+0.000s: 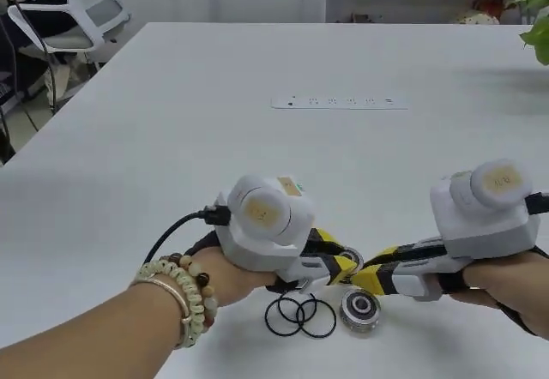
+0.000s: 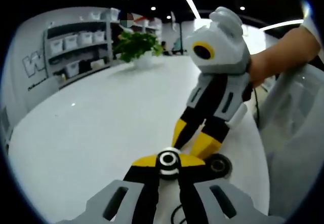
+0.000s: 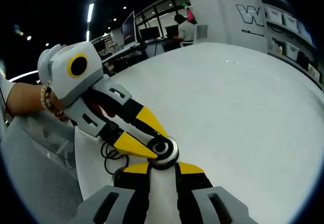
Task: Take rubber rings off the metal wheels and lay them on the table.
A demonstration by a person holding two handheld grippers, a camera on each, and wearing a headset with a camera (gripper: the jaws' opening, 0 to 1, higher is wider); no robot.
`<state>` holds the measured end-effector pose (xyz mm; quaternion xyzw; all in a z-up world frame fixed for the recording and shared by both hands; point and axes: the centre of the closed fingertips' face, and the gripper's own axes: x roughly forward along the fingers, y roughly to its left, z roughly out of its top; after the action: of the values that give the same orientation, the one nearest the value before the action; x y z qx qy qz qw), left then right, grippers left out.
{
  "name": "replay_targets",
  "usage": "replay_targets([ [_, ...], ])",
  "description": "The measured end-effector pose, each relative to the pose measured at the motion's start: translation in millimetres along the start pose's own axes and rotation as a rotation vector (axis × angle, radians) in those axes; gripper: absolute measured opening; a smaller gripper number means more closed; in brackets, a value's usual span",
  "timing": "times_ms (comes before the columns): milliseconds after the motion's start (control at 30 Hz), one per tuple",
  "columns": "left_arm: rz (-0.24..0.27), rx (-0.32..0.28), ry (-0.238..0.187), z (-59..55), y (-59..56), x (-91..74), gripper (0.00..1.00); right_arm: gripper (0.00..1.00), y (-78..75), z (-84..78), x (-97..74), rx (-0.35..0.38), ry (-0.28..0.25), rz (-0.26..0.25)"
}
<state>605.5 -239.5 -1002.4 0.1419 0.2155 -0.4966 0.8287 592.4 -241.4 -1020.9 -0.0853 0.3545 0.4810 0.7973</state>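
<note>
A small metal wheel [image 1: 350, 259] with a black rubber ring on its rim hangs just above the white table [image 1: 257, 122], between the two grippers. My left gripper [image 1: 340, 264] is shut on this wheel [image 2: 168, 161], its yellow tips on either side. My right gripper [image 1: 367, 274] meets it from the other side, its yellow tips closed on the wheel's [image 3: 162, 150] ringed near edge. Below them on the table lie three overlapping black rubber rings [image 1: 300, 313] and a second metal wheel [image 1: 360, 308], which also appears in the left gripper view [image 2: 220, 165].
A flush socket strip [image 1: 339, 102] sits in the table's middle. An office chair [image 1: 77, 10] stands off the far left corner and a potted plant [image 1: 536, 19] at the far right. A black cable [image 1: 176, 229] trails from the left gripper.
</note>
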Motion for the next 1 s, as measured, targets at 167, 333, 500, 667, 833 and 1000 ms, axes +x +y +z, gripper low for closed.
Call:
replay_targets([
  [167,-0.006,-0.013,-0.002,-0.3,-0.8,-0.2,0.14,0.12,0.1,-4.2,0.4,-0.119,0.027,-0.016],
  [333,-0.008,-0.018,-0.002,-0.9,-0.8,-1.3,0.14,0.0,-2.1,-3.5,-1.2,-0.164,0.025,-0.024],
  [500,-0.005,-0.026,-0.005,-1.0,-1.2,-1.8,0.14,0.0,-3.1,-3.9,-1.4,-0.142,0.034,-0.033],
  [667,-0.007,-0.012,-0.006,-1.3,-0.7,-2.5,0.14,0.0,-7.5,-4.3,-1.4,0.114,0.046,-0.024],
  [833,-0.006,0.014,0.001,-1.7,-0.2,-3.1,0.14,0.0,-15.1,0.0,-7.2,0.227,0.003,-0.019],
  [1000,-0.01,0.012,-0.001,-1.7,-1.0,-3.6,0.13,0.0,-14.3,9.8,-9.5,0.301,-0.048,0.004],
])
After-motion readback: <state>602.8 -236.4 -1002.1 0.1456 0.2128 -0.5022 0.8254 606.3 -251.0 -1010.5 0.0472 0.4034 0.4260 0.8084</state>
